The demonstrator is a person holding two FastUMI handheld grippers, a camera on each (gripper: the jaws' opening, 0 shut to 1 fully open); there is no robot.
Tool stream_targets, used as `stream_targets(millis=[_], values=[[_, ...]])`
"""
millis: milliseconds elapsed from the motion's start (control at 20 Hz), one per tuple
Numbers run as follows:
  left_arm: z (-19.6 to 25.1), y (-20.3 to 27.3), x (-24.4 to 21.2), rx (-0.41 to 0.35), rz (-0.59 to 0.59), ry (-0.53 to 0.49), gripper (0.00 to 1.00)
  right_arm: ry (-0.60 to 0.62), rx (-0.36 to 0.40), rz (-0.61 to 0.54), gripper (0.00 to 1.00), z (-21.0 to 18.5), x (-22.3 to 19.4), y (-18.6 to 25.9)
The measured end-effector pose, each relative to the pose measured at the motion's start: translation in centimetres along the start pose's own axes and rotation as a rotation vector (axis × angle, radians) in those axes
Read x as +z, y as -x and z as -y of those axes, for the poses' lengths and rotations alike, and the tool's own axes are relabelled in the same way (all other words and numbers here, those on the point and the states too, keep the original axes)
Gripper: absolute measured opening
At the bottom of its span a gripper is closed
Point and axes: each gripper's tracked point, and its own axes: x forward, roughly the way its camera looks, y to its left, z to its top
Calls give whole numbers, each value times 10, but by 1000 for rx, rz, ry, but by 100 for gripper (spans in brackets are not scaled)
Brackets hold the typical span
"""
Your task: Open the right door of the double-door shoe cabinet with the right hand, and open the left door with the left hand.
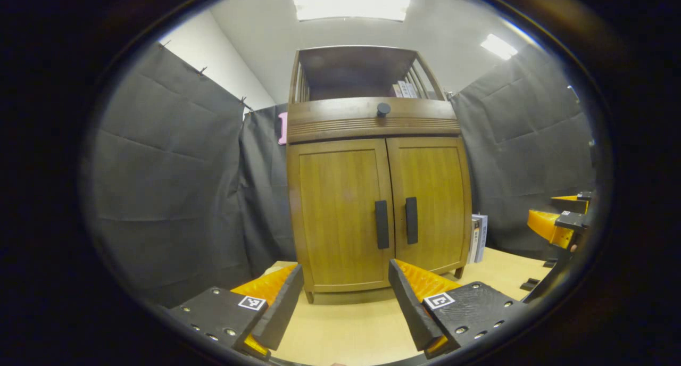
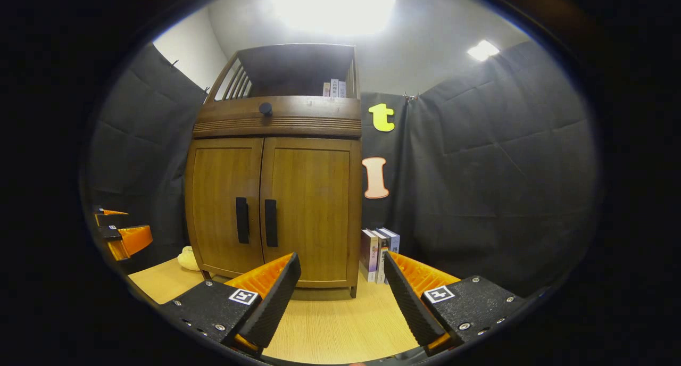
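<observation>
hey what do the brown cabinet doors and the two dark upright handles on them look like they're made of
Brown double cabinet doors: apparently wood or wood veneer, with vertical grain and a soft satin sheen. Dark upright bar handles: smooth matte black, possibly plastic or painted metal; the views cannot settle which.

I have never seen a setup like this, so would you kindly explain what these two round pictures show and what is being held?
A person holds a two-finger gripper in each hand, and a fisheye camera rides on each one, looking forward along its fingers. One picture is the left gripper view, where the left gripper stands open at the bottom; the other is the right gripper view, with the right gripper open too. Neither holds anything. Ahead stands a wooden shoe cabinet on a pale table, both doors closed, with dark handles: left handle, right handle. Books stand beside the cabinet.
</observation>
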Motion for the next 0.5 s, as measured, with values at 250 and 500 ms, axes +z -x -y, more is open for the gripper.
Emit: stream_targets(millis=[250,500], values=[[5,-2,6,-22,18,-7,92,-4,19,16,97,-5,8,-16],[10,-3,8,-25,31,-14,91,-22,52,44,97,-11,23,-48]])
